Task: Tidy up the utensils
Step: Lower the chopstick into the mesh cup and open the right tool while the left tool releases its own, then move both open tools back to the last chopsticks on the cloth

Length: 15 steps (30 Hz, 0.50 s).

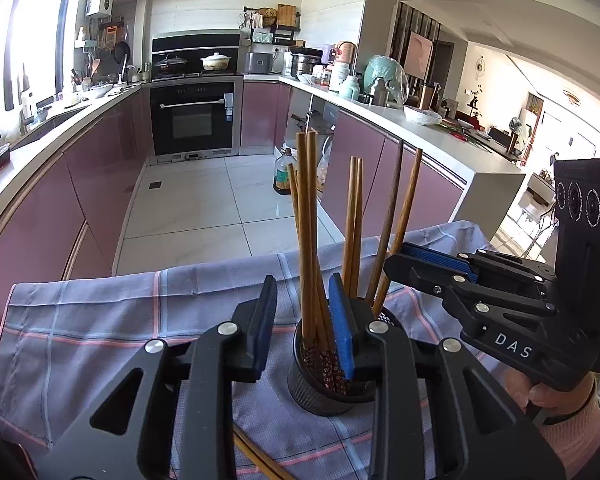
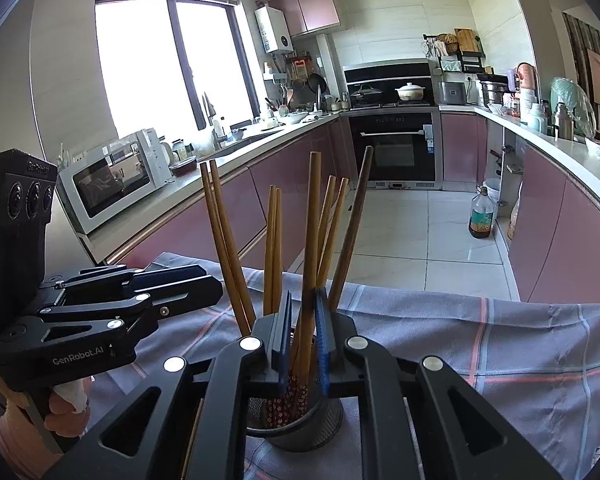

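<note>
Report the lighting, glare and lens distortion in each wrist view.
Left wrist view: fisheye bends the countertop into a curve; the window on the left edge is blown out; corners vignette dark. Right wrist view: the window is overexposed to white; chopsticks and mesh holder stay sharp in even daylight.

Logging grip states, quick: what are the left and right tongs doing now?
Left tongs: open, chopsticks stand loose between them.
Right tongs: nearly closed around a chopstick; grip cannot be told.
</note>
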Available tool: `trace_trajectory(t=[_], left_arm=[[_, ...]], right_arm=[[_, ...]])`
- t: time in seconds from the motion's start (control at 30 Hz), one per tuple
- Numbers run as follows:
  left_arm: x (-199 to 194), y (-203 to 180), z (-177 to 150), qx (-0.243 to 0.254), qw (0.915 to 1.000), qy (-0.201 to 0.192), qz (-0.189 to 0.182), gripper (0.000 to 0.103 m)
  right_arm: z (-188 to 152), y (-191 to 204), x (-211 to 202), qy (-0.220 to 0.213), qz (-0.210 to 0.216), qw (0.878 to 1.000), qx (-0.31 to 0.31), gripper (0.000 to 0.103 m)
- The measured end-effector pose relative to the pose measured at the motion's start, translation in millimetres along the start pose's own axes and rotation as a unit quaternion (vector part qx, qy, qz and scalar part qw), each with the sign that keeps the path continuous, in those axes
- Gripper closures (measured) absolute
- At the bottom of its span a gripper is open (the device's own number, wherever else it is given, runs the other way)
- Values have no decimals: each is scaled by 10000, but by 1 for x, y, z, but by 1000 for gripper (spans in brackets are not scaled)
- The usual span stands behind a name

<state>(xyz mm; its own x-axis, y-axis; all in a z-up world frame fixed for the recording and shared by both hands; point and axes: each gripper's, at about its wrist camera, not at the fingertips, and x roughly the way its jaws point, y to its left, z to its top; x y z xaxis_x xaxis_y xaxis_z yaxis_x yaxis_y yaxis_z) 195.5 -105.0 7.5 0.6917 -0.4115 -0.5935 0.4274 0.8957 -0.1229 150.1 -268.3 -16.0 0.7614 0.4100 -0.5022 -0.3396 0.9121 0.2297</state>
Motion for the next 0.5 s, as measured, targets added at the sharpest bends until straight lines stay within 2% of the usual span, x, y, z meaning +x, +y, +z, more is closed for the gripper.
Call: trace_trajectory(t=[0.43,0.5], left_arm=[[-32,14,-23,-72,9987,-358,343,65],[-39,16,-28,-90,9984,-409,380,64]], right_arm=[[-6,4,-23,-225,51,9997,-54,89],[-9,5,-28,-244,101,9996,-67,85]])
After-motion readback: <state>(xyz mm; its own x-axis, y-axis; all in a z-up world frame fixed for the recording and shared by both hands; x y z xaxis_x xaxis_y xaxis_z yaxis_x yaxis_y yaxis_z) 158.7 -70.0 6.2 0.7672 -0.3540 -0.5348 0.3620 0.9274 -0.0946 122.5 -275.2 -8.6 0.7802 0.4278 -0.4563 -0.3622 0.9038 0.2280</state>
